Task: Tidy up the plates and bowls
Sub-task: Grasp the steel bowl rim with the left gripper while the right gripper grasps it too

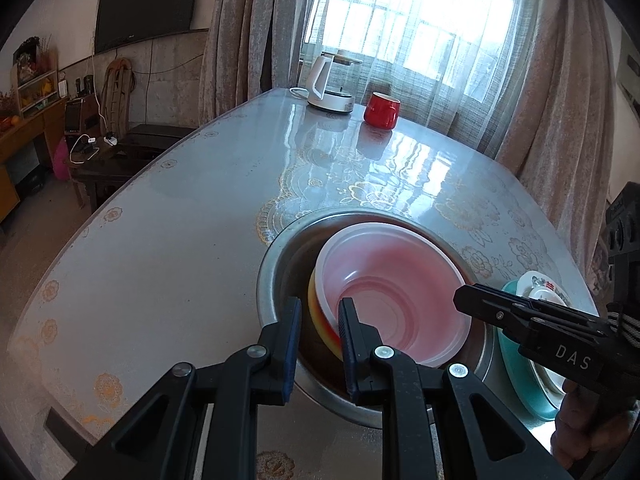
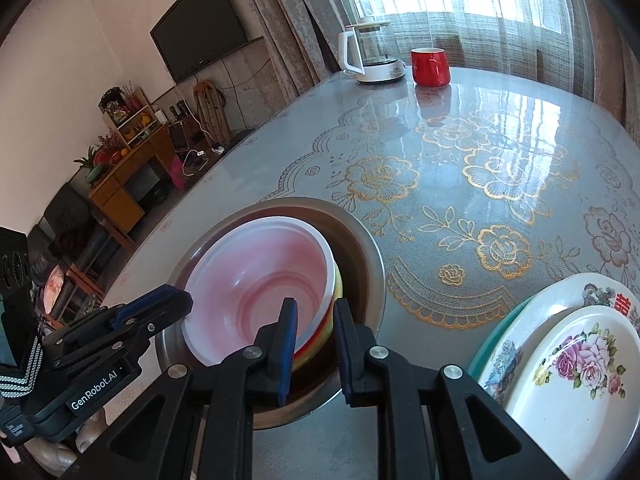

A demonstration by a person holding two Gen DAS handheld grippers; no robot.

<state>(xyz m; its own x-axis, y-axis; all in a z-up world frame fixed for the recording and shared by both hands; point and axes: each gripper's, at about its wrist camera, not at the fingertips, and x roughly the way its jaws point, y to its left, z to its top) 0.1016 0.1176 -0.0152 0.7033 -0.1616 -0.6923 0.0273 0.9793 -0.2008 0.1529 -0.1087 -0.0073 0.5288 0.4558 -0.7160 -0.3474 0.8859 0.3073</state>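
A white-pink plastic bowl (image 1: pixel 396 292) sits tilted on a yellow-red bowl (image 1: pixel 320 320) inside a steel basin (image 1: pixel 276 264). My left gripper (image 1: pixel 320 344) is open, its fingers on either side of the stacked bowls' near rim, not touching. My right gripper (image 2: pixel 316 344) is open too, astride the bowls' rim (image 2: pixel 320 332) on the basin's (image 2: pixel 360 232) right side. Each gripper shows in the other view: the right (image 1: pixel 464 300), the left (image 2: pixel 176 300). Flowered plates (image 2: pixel 572 372) stacked on a teal plate (image 2: pixel 492 344) lie to the right of the basin.
A glass kettle on a white base (image 2: pixel 372 56) and a red mug (image 2: pixel 430 66) stand at the table's far end by the curtained window. The glossy flowered tablecloth (image 2: pixel 480 168) covers the table. The table's left edge (image 1: pixel 120 192) drops to the floor.
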